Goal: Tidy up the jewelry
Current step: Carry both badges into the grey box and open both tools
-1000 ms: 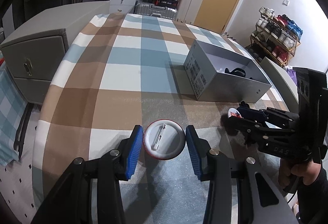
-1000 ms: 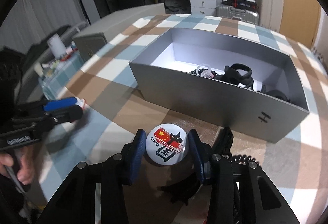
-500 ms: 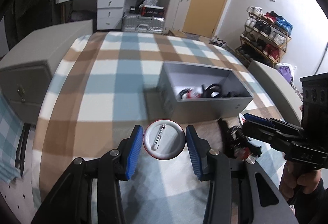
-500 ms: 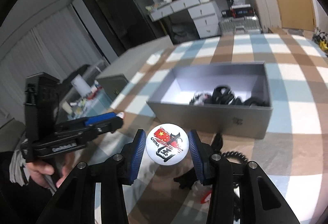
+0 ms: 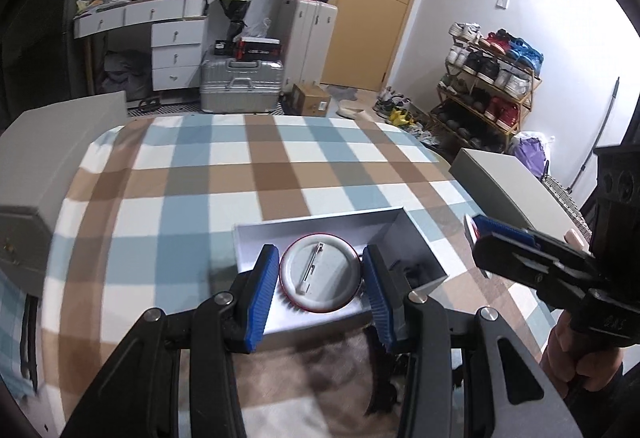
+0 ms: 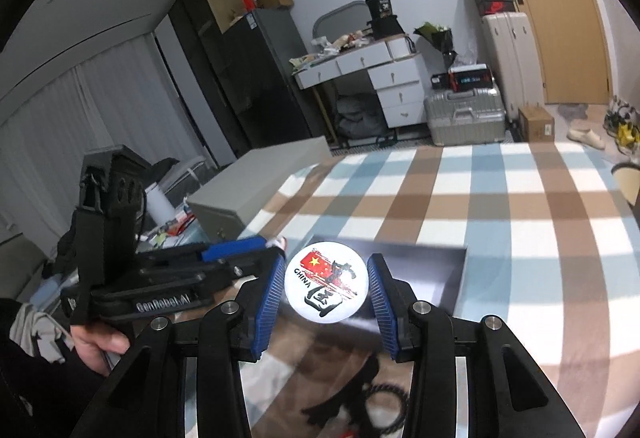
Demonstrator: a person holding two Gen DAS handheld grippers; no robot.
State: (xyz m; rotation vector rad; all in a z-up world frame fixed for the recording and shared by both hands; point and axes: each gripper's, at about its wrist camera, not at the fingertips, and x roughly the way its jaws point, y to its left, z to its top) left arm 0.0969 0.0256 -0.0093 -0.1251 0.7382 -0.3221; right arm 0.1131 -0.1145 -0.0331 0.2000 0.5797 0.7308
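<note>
Badges in both grips, one apiece. Left gripper [image 5: 320, 280] clamps a round pin badge [image 5: 318, 274] by its edges between the blue pads, its back to that camera, bare metal with the safety pin running across and a thin red rim. It hangs over the near part of the grey open box [image 5: 416, 242] on the checked tablecloth [image 5: 224, 173], and something dark lies inside the box by its right wall. Over on the right, the right gripper [image 6: 327, 286] squeezes the second badge [image 6: 326, 282], white face to its camera, red flag with yellow stars, black brushwork and the word CHINA. That one is held up off the table too, with the box's dark inside [image 6: 424, 270] just behind it. From the left camera the right gripper comes in from the right edge, gripped by a hand [image 5: 576, 354]. In the right camera the left gripper lies just left of the flag badge, another hand [image 6: 98, 348] wrapped round its handle. Dark, blurred pieces lie on the cloth under the right gripper [image 6: 360, 394], too smeared to make out.
</note>
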